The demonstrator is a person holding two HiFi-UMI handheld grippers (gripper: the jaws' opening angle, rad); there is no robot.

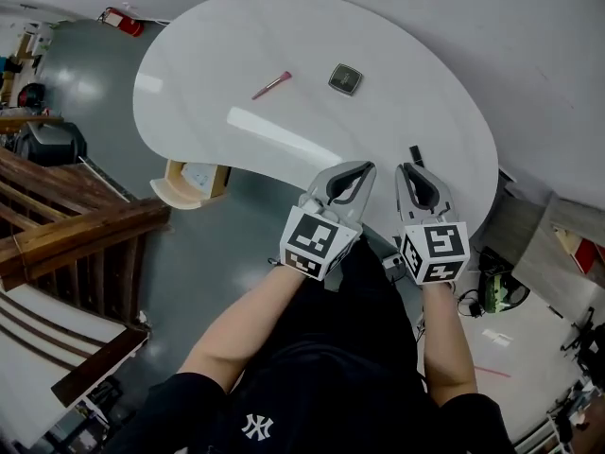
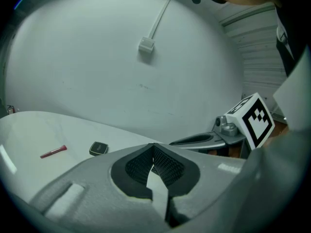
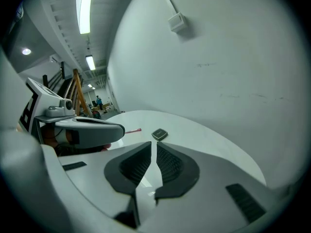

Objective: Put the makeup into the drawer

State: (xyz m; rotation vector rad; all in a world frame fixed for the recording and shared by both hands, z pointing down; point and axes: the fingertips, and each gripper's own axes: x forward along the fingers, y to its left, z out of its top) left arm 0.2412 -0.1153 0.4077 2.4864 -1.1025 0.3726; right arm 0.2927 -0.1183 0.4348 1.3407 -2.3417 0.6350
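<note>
A pink makeup pencil [image 1: 271, 85] [image 2: 53, 152] [image 3: 133, 129] and a dark square compact [image 1: 345, 79] [image 2: 98, 148] [image 3: 159, 134] lie apart on the far part of the white curved table [image 1: 284, 140]. A small wooden drawer [image 1: 175, 195] stands pulled out under the table's left edge. Both grippers hang side by side over the table's near edge, well short of the makeup. My left gripper [image 1: 367, 166] [image 2: 153, 145] is shut with its pads touching and nothing in it. My right gripper [image 1: 413, 166] [image 3: 154, 143] shows a narrow slit between its pads, with nothing between them.
A small dark object [image 1: 415, 154] lies on the table's near edge by the right gripper. A wooden stair railing [image 1: 76, 225] runs along the left, and a red extinguisher [image 1: 123, 22] lies at the far left. A grey wall [image 2: 146, 81] rises right behind the table.
</note>
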